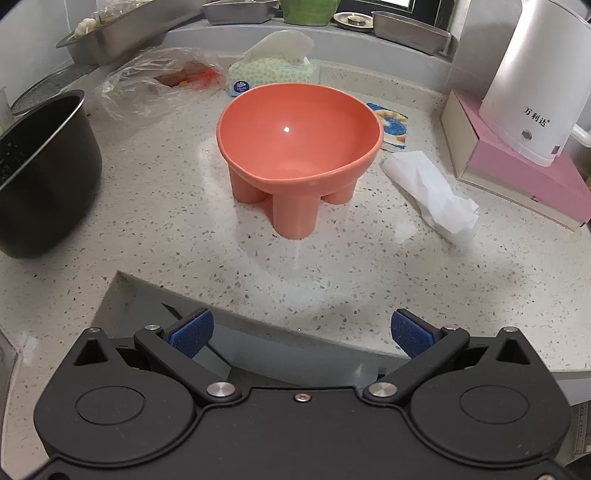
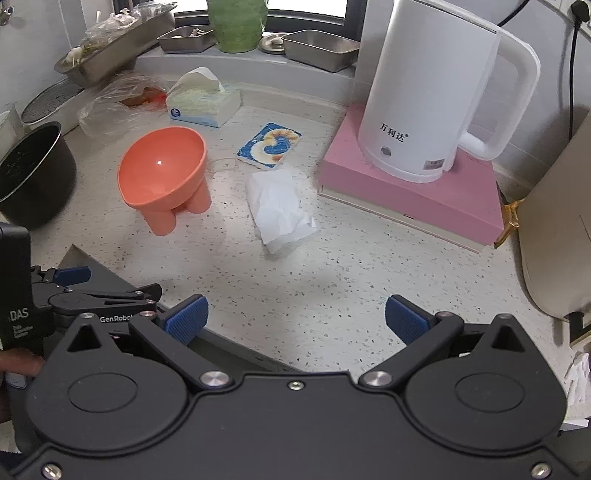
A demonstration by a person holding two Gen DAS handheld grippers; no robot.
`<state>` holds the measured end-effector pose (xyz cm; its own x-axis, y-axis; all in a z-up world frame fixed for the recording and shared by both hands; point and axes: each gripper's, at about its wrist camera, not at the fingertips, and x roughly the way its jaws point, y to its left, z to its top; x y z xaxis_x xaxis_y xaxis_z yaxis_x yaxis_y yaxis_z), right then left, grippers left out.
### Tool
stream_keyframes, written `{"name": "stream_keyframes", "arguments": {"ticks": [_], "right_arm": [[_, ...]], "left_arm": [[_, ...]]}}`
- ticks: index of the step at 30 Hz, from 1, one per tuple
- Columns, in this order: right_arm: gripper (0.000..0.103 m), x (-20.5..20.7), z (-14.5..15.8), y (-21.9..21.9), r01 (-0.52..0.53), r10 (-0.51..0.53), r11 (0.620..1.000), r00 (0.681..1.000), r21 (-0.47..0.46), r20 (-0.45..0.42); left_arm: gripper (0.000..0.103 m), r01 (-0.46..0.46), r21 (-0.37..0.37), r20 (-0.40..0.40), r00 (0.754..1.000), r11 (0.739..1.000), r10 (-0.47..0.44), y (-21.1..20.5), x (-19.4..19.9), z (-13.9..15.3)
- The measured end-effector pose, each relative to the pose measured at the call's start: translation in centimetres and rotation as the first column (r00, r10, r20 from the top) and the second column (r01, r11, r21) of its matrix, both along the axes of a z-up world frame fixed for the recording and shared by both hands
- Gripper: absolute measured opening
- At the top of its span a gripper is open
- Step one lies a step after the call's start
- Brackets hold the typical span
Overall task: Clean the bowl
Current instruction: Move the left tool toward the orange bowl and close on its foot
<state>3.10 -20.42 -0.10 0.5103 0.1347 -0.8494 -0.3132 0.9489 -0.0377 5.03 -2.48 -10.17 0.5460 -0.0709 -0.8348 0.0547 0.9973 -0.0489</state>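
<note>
Speckled light stone worktop (image 1: pixel 155 206), kitchen corner under a window sill. Coral footed bowl (image 1: pixel 299 136) stands upright on its stubby legs near the middle of the worktop, straight ahead of the left tongs (image 1: pixel 301 334) and well apart from them; interior looks empty, one light glint on the inner wall. Left tongs: blue pads spread wide, nothing between them, held back over the worktop's near edge. Right tongs (image 2: pixel 295 319): blue pads likewise spread wide and empty, low over the worktop, with the bowl ahead to their left. Crumpled white tissue (image 2: pixel 279 210) lies on the worktop to the right of the bowl, near but not touching it, ahead of the right tongs. Small blue-and-white packet (image 2: pixel 269 146) lies flat behind the tissue. Tissue pack (image 2: pixel 203 103) with one sheet pulled up sits behind the bowl; a clear plastic bag (image 2: pixel 114 99) lies left of it. Dark inner cooker pot (image 1: pixel 44 173) stands at the left edge of the worktop. White electric kettle (image 2: pixel 432 96) stands on a pink box (image 2: pixel 413 192) at the right. Steel trays (image 2: pixel 317 48) and a green vessel (image 2: pixel 236 24) line the sill. In the right wrist view the left tongs' housing shows at lower left, with part of a hand (image 2: pixel 18 363) under it.
</note>
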Motion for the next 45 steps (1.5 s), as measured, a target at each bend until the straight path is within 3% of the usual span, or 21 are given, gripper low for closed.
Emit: {"name": "stream_keyframes", "arguments": {"ticks": [13,45], "right_arm": [[0.103,0.0,-0.1,-0.9,0.029,-0.029,1.0,1.0,-0.012,-0.002],[0.103,0.6,-0.8,-2.3,0.092,-0.093,0.995,0.995,-0.028,-0.022]], "left_arm": [[0.103,0.011,-0.012,0.099,0.995,1.0,-0.009,-0.3,0.8,-1.9],[0.103,0.02,0.0,0.199,0.98,1.0,-0.019,-0.3,5.3,-3.6]]}}
